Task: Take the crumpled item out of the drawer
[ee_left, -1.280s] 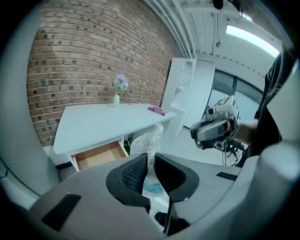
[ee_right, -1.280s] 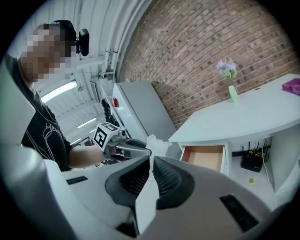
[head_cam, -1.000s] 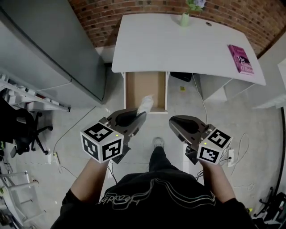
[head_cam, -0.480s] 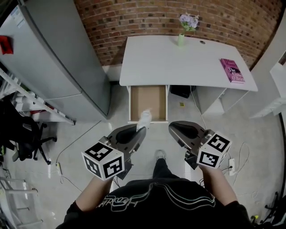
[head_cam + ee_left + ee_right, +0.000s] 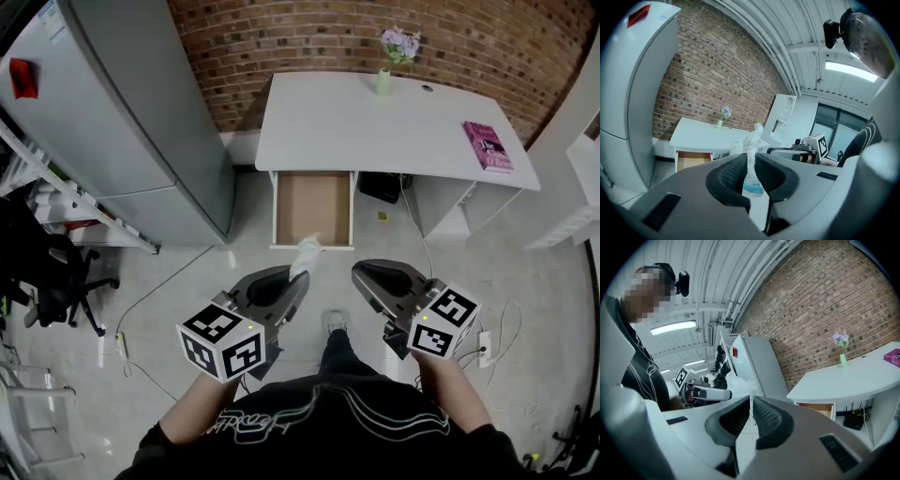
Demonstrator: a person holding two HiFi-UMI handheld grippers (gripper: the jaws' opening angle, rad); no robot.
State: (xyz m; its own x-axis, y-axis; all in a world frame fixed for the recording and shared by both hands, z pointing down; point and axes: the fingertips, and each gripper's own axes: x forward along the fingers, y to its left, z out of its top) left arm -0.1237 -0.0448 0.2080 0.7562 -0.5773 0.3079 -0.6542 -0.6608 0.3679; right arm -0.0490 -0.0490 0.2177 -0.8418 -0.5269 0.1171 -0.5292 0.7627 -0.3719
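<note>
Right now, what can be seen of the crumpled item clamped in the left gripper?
The crumpled item is a thin, whitish, see-through piece, like scrunched plastic film or a wrapper, with a pale blue patch low down. The left gripper pinches it between its dark ribbed pads, and its wrinkled upper end sticks out past the jaw tips, roughly upright. It is out of the open drawer, held in the air in front of it. Only the pads touch it.
</note>
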